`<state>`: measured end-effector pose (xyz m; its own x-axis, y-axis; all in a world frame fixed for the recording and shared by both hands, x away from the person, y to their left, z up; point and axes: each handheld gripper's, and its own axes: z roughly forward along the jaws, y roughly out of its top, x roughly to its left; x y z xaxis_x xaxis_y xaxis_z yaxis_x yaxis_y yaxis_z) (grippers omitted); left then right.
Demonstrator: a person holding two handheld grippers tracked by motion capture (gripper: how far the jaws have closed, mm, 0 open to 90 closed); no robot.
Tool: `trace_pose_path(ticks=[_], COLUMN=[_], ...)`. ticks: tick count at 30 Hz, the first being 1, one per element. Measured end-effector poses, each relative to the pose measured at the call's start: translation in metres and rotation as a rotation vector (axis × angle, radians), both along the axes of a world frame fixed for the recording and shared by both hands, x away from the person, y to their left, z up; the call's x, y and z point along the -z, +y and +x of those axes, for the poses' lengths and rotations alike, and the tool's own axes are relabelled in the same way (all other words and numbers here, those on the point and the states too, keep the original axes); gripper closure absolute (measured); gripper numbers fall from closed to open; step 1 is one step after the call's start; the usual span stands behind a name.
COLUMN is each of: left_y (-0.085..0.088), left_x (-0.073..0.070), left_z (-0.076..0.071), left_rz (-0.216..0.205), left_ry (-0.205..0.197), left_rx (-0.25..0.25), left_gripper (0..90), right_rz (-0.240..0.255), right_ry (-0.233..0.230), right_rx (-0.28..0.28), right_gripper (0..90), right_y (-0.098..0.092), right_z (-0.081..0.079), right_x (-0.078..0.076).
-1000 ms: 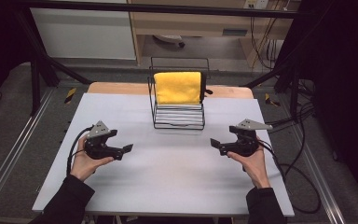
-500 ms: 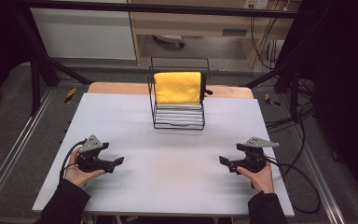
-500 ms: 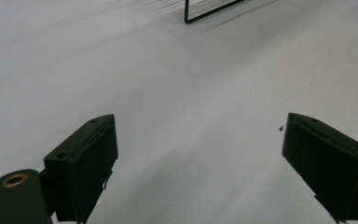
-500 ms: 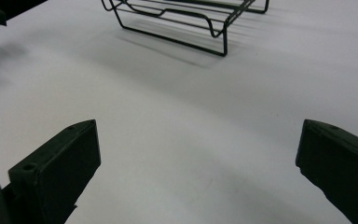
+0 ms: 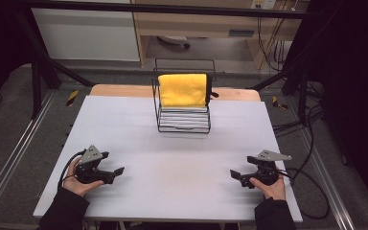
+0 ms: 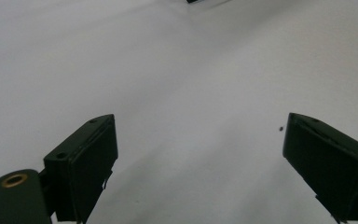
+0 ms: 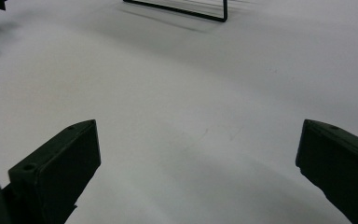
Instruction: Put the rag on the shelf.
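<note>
- Two tools are low over the near part of the desk, one in each of the person's hands, well apart from each other.
- On the left, the left tool (image 5: 117, 171) sits near the desk's near-left corner, its jaws pointing toward the middle; the left gripper view (image 6: 200, 163) shows them spread wide with nothing but bare desk between them.
- On the right, the right tool (image 5: 235, 175) sits near the near-right corner, its jaws also pointing inward; the right gripper view (image 7: 198, 172) shows them spread wide and holding nothing.
- Each tool carries a grey three-cornered plate on top, and a black cable trails from each back toward the person.
- Dark sleeves come in from the bottom edge of the high view, and the left hand (image 5: 79, 179) and right hand (image 5: 270, 187) wrap the tool bodies.
- Underneath lies the white desk (image 5: 172, 143), bare between the two tools.
- Farther off, at the middle of the desk's far side, stands a black wire rack (image 5: 183, 117).
- Over the rack's upper part hangs a yellow cloth (image 5: 182, 89), draped down its front.
- A corner of the rack's base wire (image 7: 186, 11) shows at the top of the right gripper view.
</note>
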<state>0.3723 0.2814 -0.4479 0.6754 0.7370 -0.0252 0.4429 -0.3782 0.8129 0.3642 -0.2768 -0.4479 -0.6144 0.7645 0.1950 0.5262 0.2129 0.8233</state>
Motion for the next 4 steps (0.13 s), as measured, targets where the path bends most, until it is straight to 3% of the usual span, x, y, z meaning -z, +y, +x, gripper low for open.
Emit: trace_pose_path(ticks=[4], left_y=[0.0002], left_x=[0.0010], left_z=[0.0000], left_rz=[0.000], left_ry=[0.001], left_rx=[-0.001], left_gripper=[10.3], right_rz=[0.001], right_ry=[0.005], right_rx=[-0.002], right_gripper=[0.6], right_y=[0.0008], right_z=[-0.0001], right_x=[0.0001])
